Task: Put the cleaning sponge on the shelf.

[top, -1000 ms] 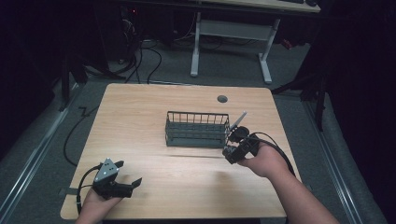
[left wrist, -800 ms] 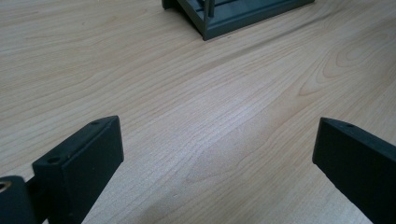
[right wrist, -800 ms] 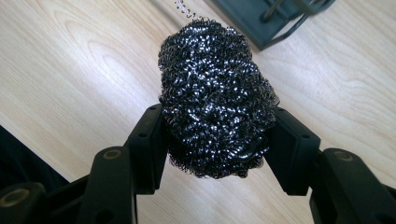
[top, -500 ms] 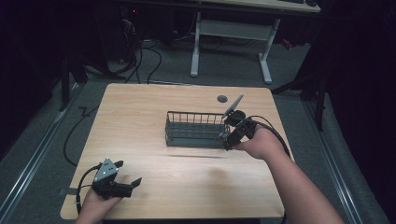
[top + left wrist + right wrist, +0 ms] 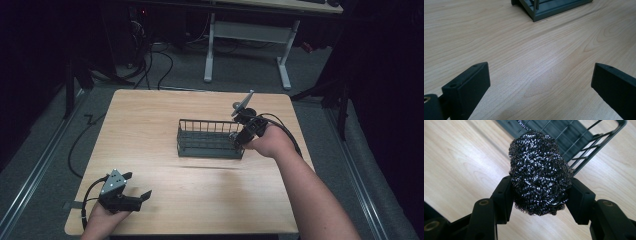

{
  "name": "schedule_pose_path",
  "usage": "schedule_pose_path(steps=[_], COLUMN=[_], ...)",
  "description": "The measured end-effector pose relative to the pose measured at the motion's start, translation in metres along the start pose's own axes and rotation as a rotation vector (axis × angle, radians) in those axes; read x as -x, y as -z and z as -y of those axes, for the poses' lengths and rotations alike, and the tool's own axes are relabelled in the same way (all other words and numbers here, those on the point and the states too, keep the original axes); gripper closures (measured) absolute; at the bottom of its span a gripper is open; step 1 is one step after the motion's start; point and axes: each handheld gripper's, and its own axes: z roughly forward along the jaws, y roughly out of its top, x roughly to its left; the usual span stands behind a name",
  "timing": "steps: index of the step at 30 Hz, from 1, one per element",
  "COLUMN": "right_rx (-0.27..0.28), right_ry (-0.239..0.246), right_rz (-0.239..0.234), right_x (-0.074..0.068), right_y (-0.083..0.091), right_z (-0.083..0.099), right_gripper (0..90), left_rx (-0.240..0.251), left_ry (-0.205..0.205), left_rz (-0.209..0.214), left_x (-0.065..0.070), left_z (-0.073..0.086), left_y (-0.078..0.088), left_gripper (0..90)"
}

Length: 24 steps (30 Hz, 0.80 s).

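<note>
Wooden table (image 5: 150,125): wire basket (image 5: 210,138) bare.

Your right black hand-held gripper (image 5: 539,195) grips a dark steel-wool scouring ball (image 5: 539,172), its tangled coils glinting silver on near-black. Your left black hand-held gripper (image 5: 131,196) carries a pale grey three-cornered plate. Under both lies the light wooden desk (image 5: 150,130), pale tan with fine brown grain and wavy swirls. On it sits a dark grey rectangular wire basket (image 5: 210,139) with thin upright bars.
</note>
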Motion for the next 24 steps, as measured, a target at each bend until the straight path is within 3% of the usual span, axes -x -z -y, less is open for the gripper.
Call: schedule_pose_path(steps=[4,8,10,18,24], right_rx=[0.000,0.016,0.007,0.016,0.018], right_ry=[-0.016,0.014,-0.006,0.006,-0.011], right_rz=[0.006,0.007,0.009,0.022,0.023], right_x=[0.001,0.001,0.000,0.000,0.001], right_y=[0.000,-0.003,-0.004,-0.007,-0.008], right_z=[-0.010,-0.020,-0.025,-0.043,-0.051], right_gripper=[44.5,44.5,44.5,44.4,44.3], left_rx=[0.011,0.009,0.006,0.009,0.009], left_ry=[0.005,0.008,0.007,0.007,0.006], left_rz=[-0.002,0.001,0.000,0.000,0.000], left_x=[-0.001,-0.002,-0.002,-0.001,-0.001], left_z=[0.000,0.001,0.000,0.001,0.000], left_y=[0.000,0.001,0.001,0.001,0.001], left_gripper=[2.7,2.7,2.7,2.7,2.7])
